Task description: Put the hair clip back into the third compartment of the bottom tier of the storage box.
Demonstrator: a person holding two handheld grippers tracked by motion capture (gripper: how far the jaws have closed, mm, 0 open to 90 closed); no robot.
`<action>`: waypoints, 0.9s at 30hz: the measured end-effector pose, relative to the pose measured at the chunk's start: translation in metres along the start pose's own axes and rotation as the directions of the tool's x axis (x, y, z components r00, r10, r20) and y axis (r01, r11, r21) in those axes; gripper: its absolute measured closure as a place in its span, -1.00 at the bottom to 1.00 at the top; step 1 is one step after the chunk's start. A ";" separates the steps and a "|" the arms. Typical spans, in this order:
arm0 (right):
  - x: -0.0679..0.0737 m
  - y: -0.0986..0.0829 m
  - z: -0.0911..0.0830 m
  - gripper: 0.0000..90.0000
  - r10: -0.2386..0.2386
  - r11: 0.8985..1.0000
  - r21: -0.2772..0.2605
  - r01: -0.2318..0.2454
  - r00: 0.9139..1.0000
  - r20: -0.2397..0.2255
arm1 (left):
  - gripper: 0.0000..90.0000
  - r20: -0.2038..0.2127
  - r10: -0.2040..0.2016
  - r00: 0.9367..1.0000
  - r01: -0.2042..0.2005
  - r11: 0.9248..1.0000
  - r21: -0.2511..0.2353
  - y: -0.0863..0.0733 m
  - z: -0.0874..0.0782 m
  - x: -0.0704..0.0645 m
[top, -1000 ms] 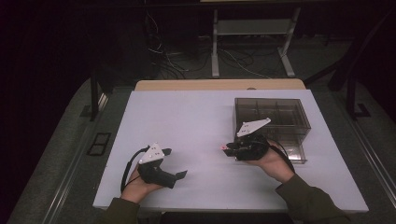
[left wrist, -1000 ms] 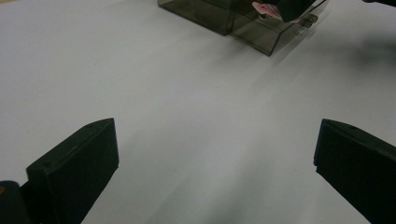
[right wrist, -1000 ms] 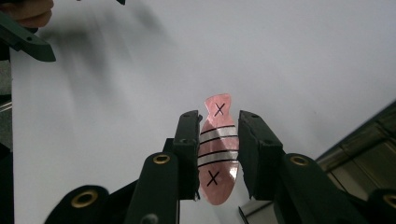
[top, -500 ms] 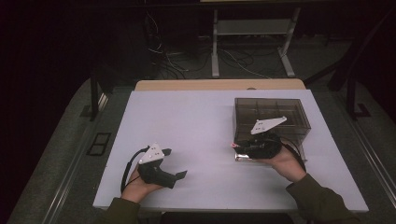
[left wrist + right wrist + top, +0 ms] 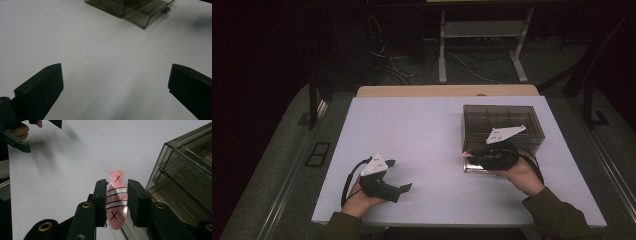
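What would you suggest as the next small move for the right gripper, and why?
Probably ease the right gripper toward the smoky plastic drawer box and set its load inside. It is shut on a pink fish-shaped piece marked with black lines and crosses, right beside the box's open drawer. The left gripper rests open over the bare table.

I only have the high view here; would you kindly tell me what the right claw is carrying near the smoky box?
Observer: The right claw is shut on a flat pink fish-shaped piece with white bands between black lines and two black X marks.
Operator: Thank you. Is the smoky clear plastic drawer box open at all?
Observer: Yes; in the left gripper view the smoky clear plastic drawer box has one drawer pulled out, with a small handle.
Operator: And what is between the left claw's jaws?
Observer: The left claw is wide open, with bare white table between the jaws.
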State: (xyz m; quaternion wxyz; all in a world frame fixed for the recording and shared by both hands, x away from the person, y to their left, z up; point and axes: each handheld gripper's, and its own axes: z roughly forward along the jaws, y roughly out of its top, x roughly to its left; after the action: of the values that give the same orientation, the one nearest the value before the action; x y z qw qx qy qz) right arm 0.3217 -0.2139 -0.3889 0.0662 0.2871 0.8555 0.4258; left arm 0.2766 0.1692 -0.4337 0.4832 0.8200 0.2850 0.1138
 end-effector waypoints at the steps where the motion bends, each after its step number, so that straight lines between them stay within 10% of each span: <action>1: -0.001 -0.002 -0.002 0.52 0.004 1.000 -0.002 -0.004 1.000 0.000 | -1.00 0.000 -0.002 1.000 0.002 1.000 -0.003 0.000 0.000 0.000; 27: -0.017 -0.022 -0.030 0.52 0.068 0.997 -0.043 -0.066 0.996 0.049 | -1.00 0.004 -0.013 1.000 0.013 1.000 -0.016 0.000 -0.002 -0.001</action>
State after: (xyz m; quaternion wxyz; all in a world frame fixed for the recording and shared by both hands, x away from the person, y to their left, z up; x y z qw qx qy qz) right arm 0.3158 -0.2541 -0.3892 0.0794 0.3250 0.8345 0.4379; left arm 0.2747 0.1701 -0.4324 0.4909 0.8145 0.2885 0.1112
